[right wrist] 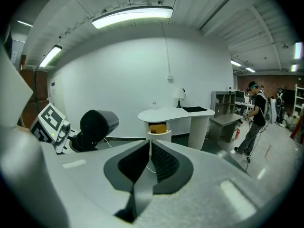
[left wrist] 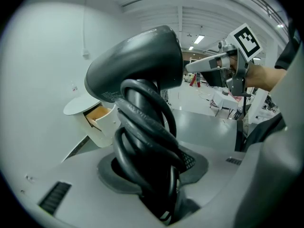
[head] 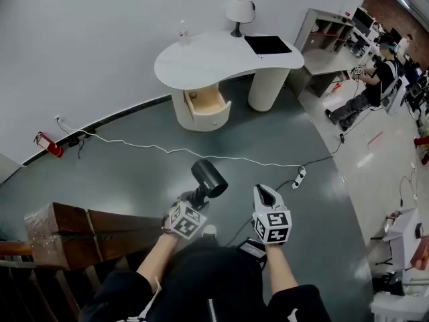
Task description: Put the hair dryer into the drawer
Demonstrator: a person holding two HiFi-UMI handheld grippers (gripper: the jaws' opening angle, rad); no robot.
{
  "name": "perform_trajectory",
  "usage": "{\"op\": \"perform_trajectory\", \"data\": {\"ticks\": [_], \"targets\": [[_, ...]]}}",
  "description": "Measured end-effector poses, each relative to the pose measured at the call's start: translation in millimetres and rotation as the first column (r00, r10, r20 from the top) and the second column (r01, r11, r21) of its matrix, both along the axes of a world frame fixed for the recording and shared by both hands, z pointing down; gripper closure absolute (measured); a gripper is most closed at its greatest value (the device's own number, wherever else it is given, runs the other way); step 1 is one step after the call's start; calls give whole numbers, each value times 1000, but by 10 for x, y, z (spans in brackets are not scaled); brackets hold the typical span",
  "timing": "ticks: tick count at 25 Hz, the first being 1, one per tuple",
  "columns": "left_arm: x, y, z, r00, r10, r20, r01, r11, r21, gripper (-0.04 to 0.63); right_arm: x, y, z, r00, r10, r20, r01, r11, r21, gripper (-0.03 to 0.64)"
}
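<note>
While we stand well short of it, desk: far across the floor; we could clip its edge on arrival.
drawer: open under the desk top; we judge the dryer's head may catch its rim.
white cable: lies across our path, running to the power strip; a trip risk.
hair dryer: carried by us, handle wound with its cord; a loop could slip and snag.
left gripper: jaws clamped on that wrapped handle.
right gripper: jaws closed together, holding nothing.
writing: we read none; only square markers.
</note>
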State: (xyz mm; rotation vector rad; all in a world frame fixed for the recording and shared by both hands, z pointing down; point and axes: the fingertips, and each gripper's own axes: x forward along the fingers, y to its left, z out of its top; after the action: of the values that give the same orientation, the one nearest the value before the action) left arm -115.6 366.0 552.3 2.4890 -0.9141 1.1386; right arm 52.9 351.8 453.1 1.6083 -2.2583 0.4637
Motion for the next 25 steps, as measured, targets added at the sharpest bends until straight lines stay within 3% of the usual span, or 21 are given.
{"op": "perform_trajectory", "data": {"ticks": [25], "targets": [[-133, -712, 113, 1000, -9, -5, 9, 999, -40, 414, -167, -728, 139, 1000, -25, 4, 25, 999, -39, 611]]}}
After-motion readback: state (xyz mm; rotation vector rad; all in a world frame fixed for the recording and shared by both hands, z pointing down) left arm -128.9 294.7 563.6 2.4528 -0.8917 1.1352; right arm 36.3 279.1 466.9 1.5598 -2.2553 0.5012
